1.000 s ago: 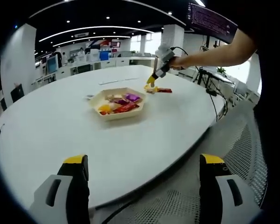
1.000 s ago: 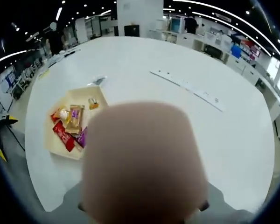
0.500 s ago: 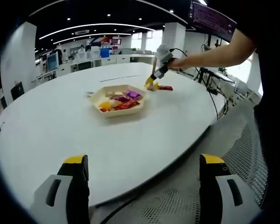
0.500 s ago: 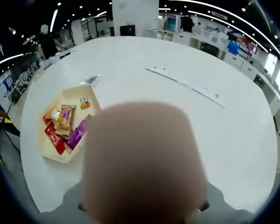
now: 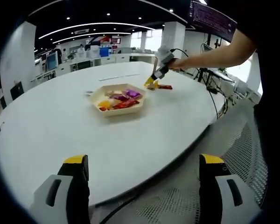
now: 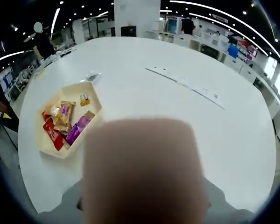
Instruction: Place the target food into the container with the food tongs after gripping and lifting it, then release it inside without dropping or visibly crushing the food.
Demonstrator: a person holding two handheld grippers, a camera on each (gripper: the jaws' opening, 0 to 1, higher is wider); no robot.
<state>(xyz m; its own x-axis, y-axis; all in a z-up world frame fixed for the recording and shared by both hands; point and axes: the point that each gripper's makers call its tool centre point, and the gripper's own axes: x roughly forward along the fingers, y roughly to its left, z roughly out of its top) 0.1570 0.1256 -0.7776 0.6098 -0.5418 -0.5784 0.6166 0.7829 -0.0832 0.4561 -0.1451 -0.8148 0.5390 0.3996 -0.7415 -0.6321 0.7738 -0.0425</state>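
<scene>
A beige hexagonal tray (image 5: 115, 111) sits mid-table with several snack packets (image 5: 119, 99) in it, red, purple and yellow. Beyond it a person's arm holds my right gripper (image 5: 150, 82) with its yellow tips down at a yellow packet (image 5: 154, 85) and a red packet (image 5: 165, 87) on the table; I can't make out the gap between the tips. My left gripper (image 5: 142, 161) hangs wide open off the table's near edge, nothing in it. In the right gripper view a blurred pinkish-beige shape (image 6: 142, 172) hides the jaws; the tray (image 6: 75, 90) and its packets (image 6: 65, 122) lie to the left.
The round white table (image 5: 56, 126) has bare surface around the tray. A long paper strip (image 6: 186, 84) and a small wrapper (image 6: 92, 77) lie farther out. Grey carpet (image 5: 177, 205) and a cable (image 5: 213, 100) flank the table's edge. Desks stand behind.
Both views shifted slightly with the hands. The right gripper stays by the two loose packets. In the right gripper view the blurred shape sits a little lower.
</scene>
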